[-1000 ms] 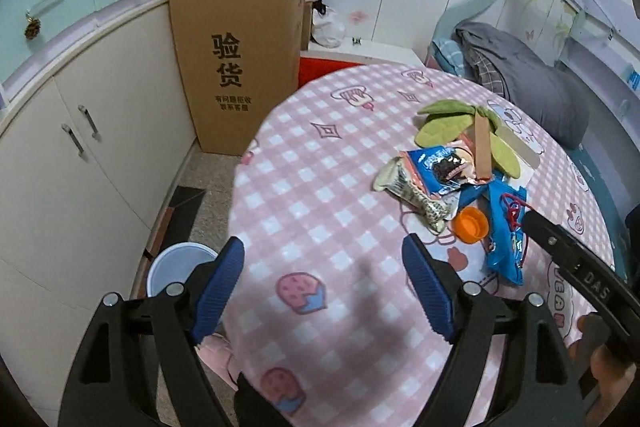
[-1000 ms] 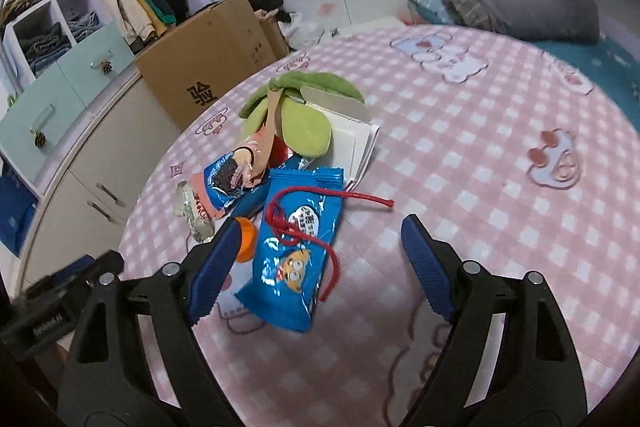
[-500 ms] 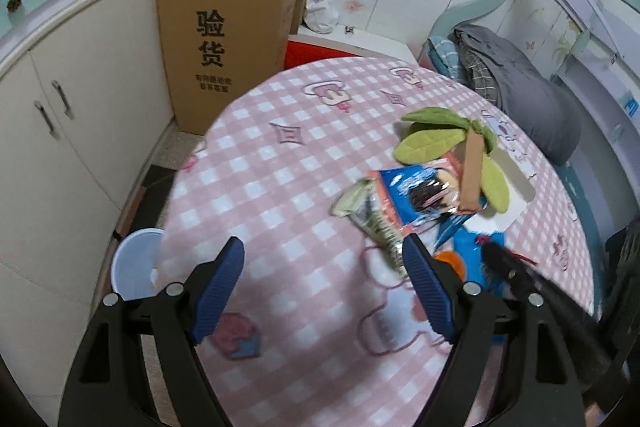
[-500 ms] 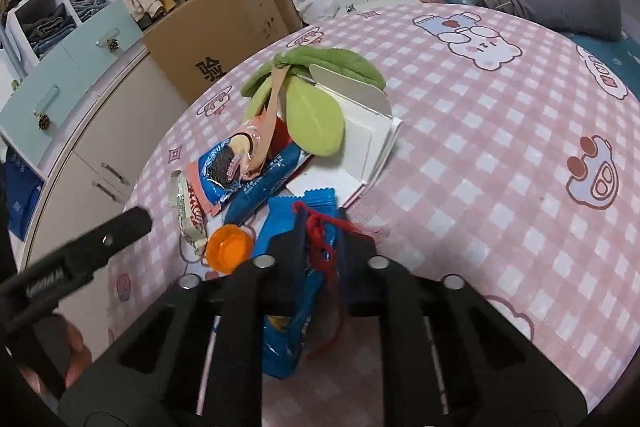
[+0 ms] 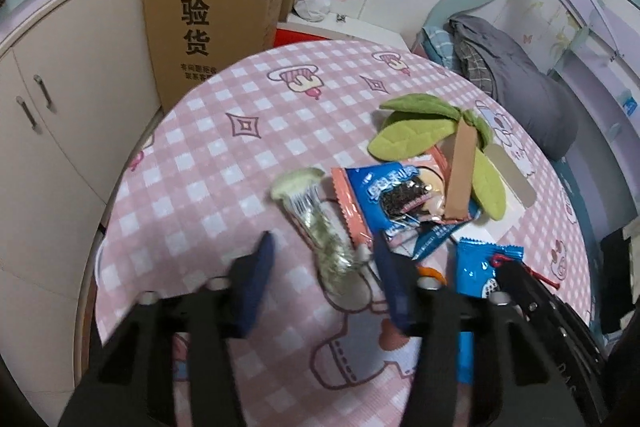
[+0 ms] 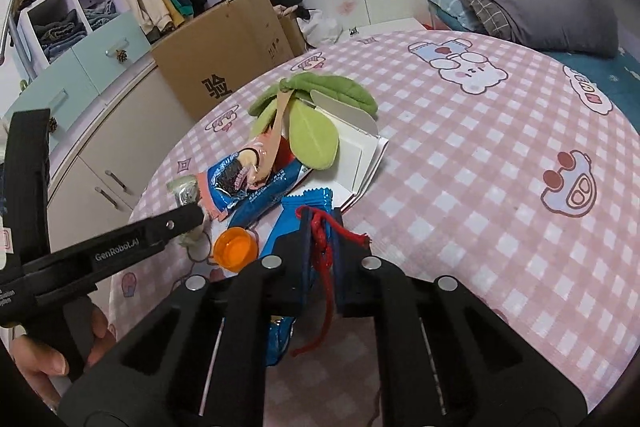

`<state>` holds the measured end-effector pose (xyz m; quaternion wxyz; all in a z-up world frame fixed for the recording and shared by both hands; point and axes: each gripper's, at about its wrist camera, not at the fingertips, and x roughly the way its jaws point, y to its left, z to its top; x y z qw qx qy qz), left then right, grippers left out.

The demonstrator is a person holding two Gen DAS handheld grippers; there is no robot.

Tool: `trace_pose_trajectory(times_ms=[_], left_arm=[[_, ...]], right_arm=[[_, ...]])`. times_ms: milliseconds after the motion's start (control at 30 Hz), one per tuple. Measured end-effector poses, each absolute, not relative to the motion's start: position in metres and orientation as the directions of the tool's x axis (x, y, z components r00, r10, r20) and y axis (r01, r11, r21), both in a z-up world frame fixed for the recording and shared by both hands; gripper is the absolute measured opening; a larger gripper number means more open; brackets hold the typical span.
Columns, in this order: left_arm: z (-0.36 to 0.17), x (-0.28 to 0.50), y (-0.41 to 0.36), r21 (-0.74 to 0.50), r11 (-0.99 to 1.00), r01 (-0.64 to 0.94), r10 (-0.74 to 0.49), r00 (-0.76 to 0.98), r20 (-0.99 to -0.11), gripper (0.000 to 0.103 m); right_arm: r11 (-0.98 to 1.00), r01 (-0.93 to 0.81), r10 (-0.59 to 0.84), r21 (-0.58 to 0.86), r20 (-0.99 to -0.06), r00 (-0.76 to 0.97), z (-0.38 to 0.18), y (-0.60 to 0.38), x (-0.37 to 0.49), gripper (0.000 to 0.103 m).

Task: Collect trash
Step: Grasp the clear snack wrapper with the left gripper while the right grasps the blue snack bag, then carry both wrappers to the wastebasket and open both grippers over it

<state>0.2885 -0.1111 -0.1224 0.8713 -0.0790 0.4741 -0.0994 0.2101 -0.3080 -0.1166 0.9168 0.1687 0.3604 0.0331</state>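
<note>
The right gripper [image 6: 320, 227] is clamped tight on a red string [image 6: 325, 267] and the top edge of a glossy blue packet [image 6: 308, 201], which lies flat on the table [image 6: 480, 187] straight under the jaws. The string is a rough twisted cord; its loose ends trail down between the black arms towards 6 o'clock and poke out at 3 o'clock.

The left gripper [image 5: 324, 263] has just been closing and now stands narrow, blurred, with a crinkly clear-and-silver wrapper [image 5: 320, 223] between its blue pads [image 5: 260, 267]; whether they press on it cannot be told. The wrapper is long and thin, running up towards 11 o'clock from the pads.

In the right wrist view an orange cap [image 6: 235, 249], round and smooth, sits just beside the blue packet at 9 o'clock of the right jaws. At 11 o'clock lies a shiny cookie packet [image 6: 236, 181], blue with a salmon edge, partly under a soft green felt leaf toy [image 6: 314, 139] with a brown stem. The toy rests on an open white paper box [image 6: 360, 147].

The table is round, covered in pink checked cloth with cartoon prints. Beyond it stand a cardboard box [image 5: 212, 7] at 11 o'clock and a grey blanket [image 6: 532, 7] at 1 o'clock. A hand [image 6: 44, 355] grips the left tool at 8 o'clock.
</note>
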Motion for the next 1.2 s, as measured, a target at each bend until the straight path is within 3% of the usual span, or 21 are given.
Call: trace_pose_trajectory(times_ms=[67,200,1200], left_arm=[[-0.124,0.287,-0.11,-0.224,0.969,0.104,-0.245,0.526,-0.814,0.018],[-0.123,0.281,-0.102,-0.24,0.964,0.113,-0.263,0.532,-0.805,0.013],[-0.055,0.21,-0.003,-0.355,0.926,0.128,-0.344,0.67,-0.657,0.011]], right_arm=[[0.942,0.057,0.181,0.332,-0.643,0.745,-0.115,-0.308,0.208,0.008],[0.948,0.053,0.168,0.315,-0.632,0.756,-0.111,-0.304,0.202,0.008],[0.962,-0.12,0.236,0.244,-0.534,0.812,-0.027,-0.203,0.171,0.006]])
